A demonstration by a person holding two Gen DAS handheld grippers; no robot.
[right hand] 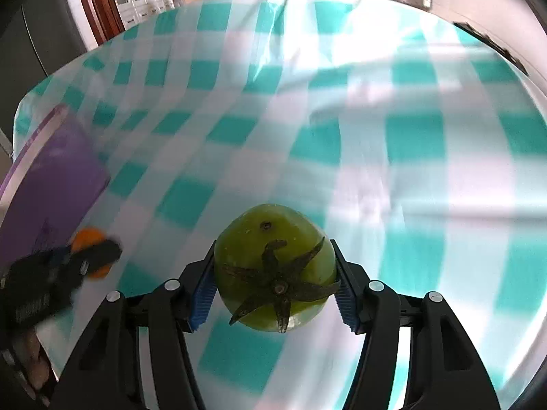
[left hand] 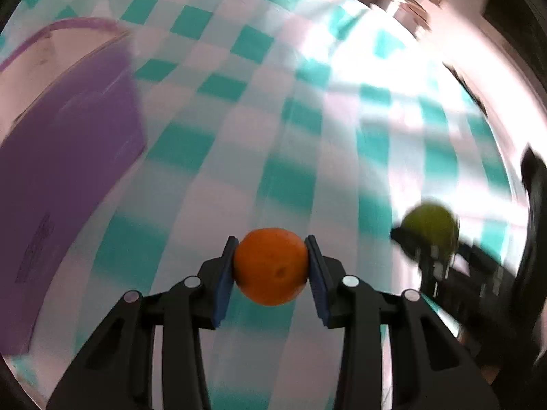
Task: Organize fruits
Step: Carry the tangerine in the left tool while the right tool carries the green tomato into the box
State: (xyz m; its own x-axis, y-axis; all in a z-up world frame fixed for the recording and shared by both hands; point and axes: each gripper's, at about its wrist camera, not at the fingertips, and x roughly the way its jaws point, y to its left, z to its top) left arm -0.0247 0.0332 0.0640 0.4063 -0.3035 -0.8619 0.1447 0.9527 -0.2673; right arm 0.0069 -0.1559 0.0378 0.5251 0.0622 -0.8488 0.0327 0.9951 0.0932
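1. The orange [left hand: 270,266] sits between the left gripper's [left hand: 271,268] jaws, clamped by both blue pads.
2. The green tomato [right hand: 275,268] is clamped likewise in the right gripper [right hand: 275,273].
3. Ahead and left of both lies a purple container [left hand: 65,157] on the checked tablecloth [left hand: 239,119].

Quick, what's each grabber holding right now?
Left gripper: shut on the orange.
Right gripper: shut on the green tomato.
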